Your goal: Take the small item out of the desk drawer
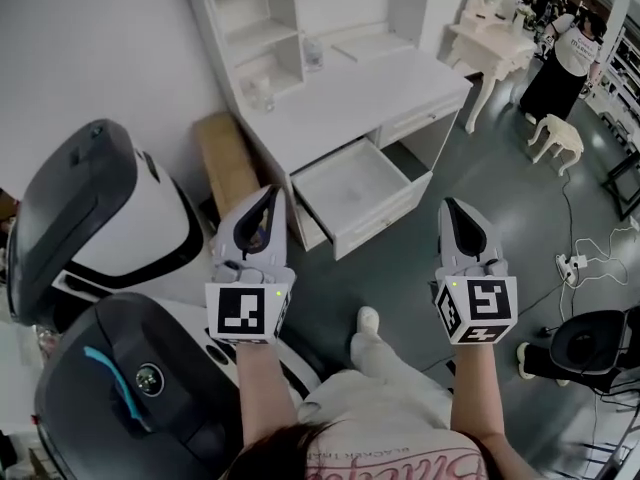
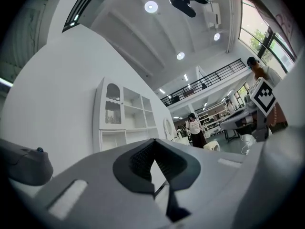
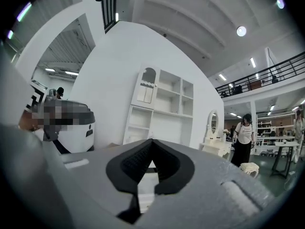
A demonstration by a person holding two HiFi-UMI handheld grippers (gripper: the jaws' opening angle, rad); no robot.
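Note:
The white desk (image 1: 350, 93) with a shelf unit stands ahead, and its drawer (image 1: 352, 190) is pulled open. The drawer's inside looks plain white, and I can make out no small item in it. My left gripper (image 1: 268, 201) is held in the air just left of the drawer, its jaws closed together with nothing between them. To the drawer's right my right gripper (image 1: 452, 210) hovers over the floor, also shut and empty. In the left gripper view the left gripper (image 2: 153, 142) points at the shelf unit (image 2: 125, 118). In the right gripper view the right gripper (image 3: 151, 142) faces the same shelf unit (image 3: 162, 109).
Two large white-and-black machines (image 1: 95, 213) (image 1: 125, 388) fill the left side. A wooden board (image 1: 228, 163) lies beside the desk. A vanity table (image 1: 490, 48), a stool (image 1: 555, 136) and a standing person (image 1: 570, 53) are at the back right. A power strip (image 1: 572, 263) and a black chair (image 1: 590, 343) are on the right.

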